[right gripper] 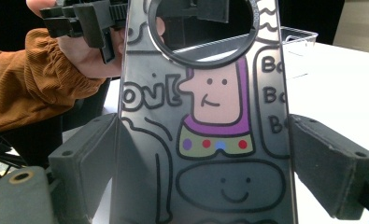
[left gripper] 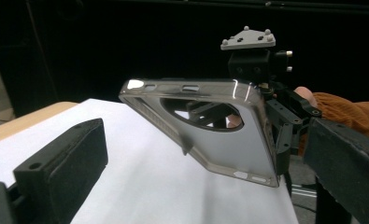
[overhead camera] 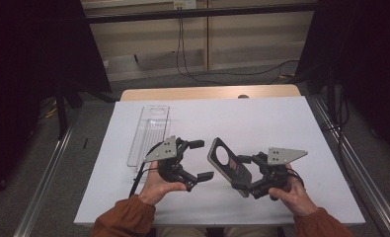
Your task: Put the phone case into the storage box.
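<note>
- The phone case [overhead camera: 229, 166] is held tilted above the tabletop's [overhead camera: 261, 123] near edge, middle-right.
- It looks light, thin, glossy and likely slippery; its side edges seem the best hold, away from the round camera cutout.
- The right gripper [overhead camera: 247, 173] clamps those 2 edges.
- The left gripper [overhead camera: 198, 159] is spread wide, empty, just beside it.

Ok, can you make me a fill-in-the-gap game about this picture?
1. The right gripper is shut on the phone ____.
2. The left gripper is ____, holding nothing.
3. The phone case has a big ____ hole near its top.
4. The clear tray lies on the ____ table sheet.

Missing words: case; open; round; white
</note>
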{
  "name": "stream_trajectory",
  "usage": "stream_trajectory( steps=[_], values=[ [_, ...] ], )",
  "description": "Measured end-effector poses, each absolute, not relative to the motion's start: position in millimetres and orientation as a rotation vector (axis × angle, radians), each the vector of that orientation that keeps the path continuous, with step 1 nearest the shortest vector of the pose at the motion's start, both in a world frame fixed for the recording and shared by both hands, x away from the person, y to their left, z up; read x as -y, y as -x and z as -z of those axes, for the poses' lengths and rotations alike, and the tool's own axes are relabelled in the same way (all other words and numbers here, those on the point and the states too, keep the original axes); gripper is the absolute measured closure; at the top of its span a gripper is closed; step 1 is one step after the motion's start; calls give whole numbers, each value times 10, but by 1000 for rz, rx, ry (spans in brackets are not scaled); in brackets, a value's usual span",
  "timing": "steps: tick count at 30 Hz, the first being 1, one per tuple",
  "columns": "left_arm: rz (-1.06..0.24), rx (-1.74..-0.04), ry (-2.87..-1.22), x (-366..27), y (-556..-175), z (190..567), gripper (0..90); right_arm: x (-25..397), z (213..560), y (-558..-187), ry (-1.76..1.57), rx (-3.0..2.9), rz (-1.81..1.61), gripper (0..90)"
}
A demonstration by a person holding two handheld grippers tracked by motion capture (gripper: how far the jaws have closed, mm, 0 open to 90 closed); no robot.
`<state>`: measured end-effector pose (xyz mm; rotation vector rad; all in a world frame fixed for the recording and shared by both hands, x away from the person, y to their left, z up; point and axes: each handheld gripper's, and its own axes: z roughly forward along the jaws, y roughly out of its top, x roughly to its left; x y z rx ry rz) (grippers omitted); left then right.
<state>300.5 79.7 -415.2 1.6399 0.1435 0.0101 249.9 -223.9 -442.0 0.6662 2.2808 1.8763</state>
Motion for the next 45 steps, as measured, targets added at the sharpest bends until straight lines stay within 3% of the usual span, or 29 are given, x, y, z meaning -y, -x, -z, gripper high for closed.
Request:
stream_trajectory(
  steps=[23,45],
  values=[
    [105,-66,-1625,-585,-3139,4262,12,2187,4435,-2502,-628,-2323,-1889,120],
    [130,-20,-1623,-540,-3087,4266,44,2139,4431,-2475,-568,-2357,-1903,120]
  ],
)
